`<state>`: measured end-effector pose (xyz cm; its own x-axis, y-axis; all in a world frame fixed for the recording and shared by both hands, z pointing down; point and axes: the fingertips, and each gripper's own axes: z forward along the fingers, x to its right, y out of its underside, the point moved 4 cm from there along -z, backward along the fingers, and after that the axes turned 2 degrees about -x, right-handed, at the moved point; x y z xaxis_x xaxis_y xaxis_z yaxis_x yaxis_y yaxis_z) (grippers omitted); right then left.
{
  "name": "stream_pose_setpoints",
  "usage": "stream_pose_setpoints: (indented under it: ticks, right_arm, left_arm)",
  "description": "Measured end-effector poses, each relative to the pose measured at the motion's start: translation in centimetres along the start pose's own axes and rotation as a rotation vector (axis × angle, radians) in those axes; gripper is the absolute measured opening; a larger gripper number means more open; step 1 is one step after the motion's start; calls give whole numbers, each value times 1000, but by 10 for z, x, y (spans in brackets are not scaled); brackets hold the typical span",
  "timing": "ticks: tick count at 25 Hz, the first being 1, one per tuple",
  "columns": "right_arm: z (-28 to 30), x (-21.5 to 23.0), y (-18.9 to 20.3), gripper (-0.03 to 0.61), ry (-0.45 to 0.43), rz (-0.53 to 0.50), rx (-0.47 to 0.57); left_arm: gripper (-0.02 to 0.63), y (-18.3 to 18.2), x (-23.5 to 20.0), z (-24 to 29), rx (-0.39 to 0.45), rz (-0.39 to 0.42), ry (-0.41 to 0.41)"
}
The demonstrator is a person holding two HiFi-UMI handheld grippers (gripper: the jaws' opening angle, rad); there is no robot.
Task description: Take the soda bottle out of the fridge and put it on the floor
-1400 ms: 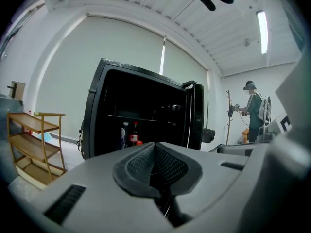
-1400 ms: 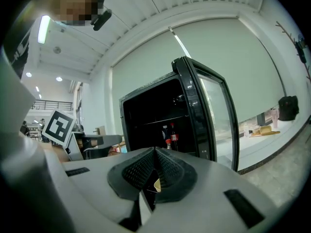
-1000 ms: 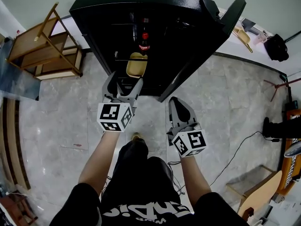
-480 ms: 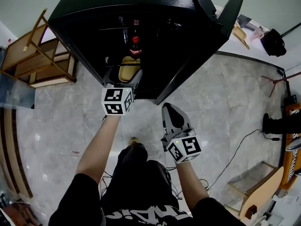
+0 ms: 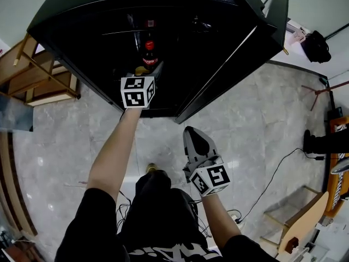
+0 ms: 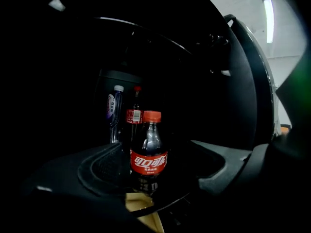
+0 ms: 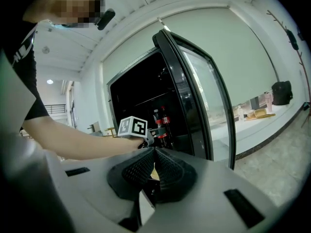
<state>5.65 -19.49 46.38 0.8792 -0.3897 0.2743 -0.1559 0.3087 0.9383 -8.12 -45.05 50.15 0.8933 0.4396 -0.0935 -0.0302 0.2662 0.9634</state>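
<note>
The black fridge point(image 5: 218, 15) stands with its door point(image 5: 272, 31) swung open over the grey tiled floor point(image 5: 262, 124), and the person's left forearm point(image 5: 112, 152) reaches into its dark interior. The right hand-held gripper point(image 5: 195, 138) hangs low outside over the floor, its jaws pressed together on nothing. The left hand-held gripper point(image 5: 140, 75) is inside the opening with its jaws spread wide. The soda bottle point(image 6: 148, 154) stands on a fridge shelf between those jaws, with a gap on each side and neither pad touching it. It is upright, long axis vertical, red cap on top, red label facing the left gripper view. From the head view only its cap and dark shoulders show from above, just past the marker cube point(image 5: 136, 91), which covers the jaws. The left gripper view alone shows the gaps and two more bottles just behind: a dark one with a red neck label point(image 6: 134, 115) and a clear white-capped one point(image 6: 113, 110).
</note>
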Motion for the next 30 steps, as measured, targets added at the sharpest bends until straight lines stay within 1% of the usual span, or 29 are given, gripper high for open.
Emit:
stream_pose_setpoints:
  ticks: [4, 9, 12, 16, 21, 30]
  right_arm:
    - [1, 6, 7, 23, 19, 12, -5]
    - [-1, 9, 7, 23, 44, 22, -3]
    - [-6, 10, 12, 23, 51, 27, -14]
    - [-12, 11, 17, 23, 52, 35, -25]
    - [-25, 9, 17, 23, 52, 47, -31]
    - [-53, -4, 13, 23, 25, 36, -13]
  left_arm:
    - [387, 8, -3, 20, -13, 20, -6]
    - [372, 6, -8, 34, -13, 19, -13]
    - [316, 6, -8, 35, -29, 28, -9]
    - [307, 4, -8, 34, -44, 50, -8]
    - [305, 7, -5, 8, -47, 23, -42]
    - [304, -5, 25, -59, -16, 42, -9]
